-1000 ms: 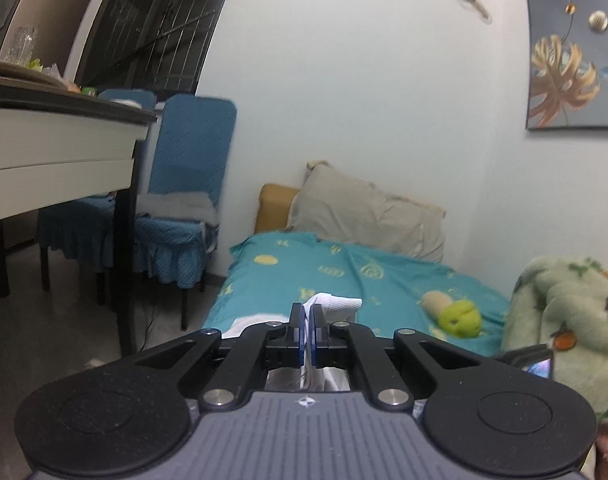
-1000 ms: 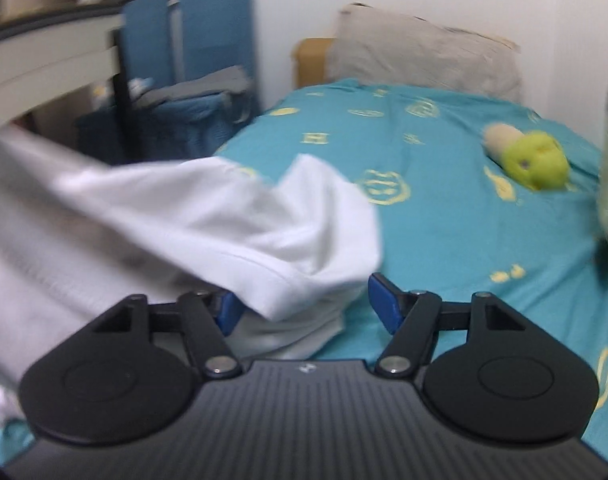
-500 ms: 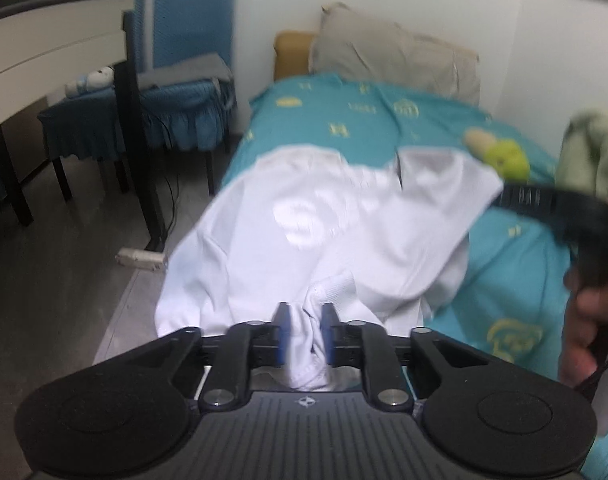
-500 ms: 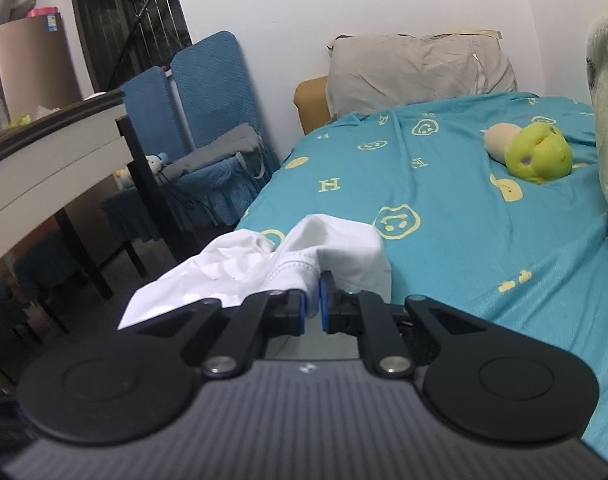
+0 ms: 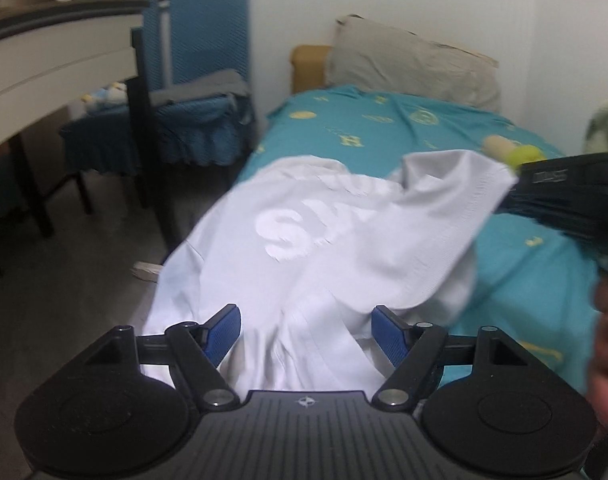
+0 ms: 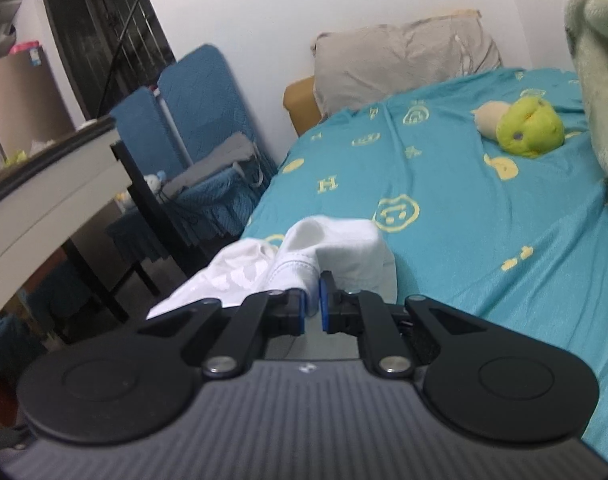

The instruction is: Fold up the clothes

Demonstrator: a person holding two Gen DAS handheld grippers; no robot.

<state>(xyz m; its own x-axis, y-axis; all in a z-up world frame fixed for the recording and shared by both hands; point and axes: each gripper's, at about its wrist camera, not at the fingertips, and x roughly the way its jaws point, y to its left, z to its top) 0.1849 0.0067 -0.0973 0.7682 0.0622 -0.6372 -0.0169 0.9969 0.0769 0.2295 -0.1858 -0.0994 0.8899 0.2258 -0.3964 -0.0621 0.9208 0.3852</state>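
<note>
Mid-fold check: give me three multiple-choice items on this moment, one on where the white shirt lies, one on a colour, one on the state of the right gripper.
1. Where does the white shirt lie?
A. on the chair
B. on the near end of the bed
C. on the floor

2. What colour is the bed sheet?
A. teal with yellow prints
B. plain grey
C. red

3. What is the right gripper doing?
A. wide open, empty
B. shut on a fold of the white shirt
C. holding the plush toy

Answers:
1 B: the shirt spreads over the bed's near end.
2 A: both views show it.
3 B: white cloth sits pinched between its blue pads.
</note>
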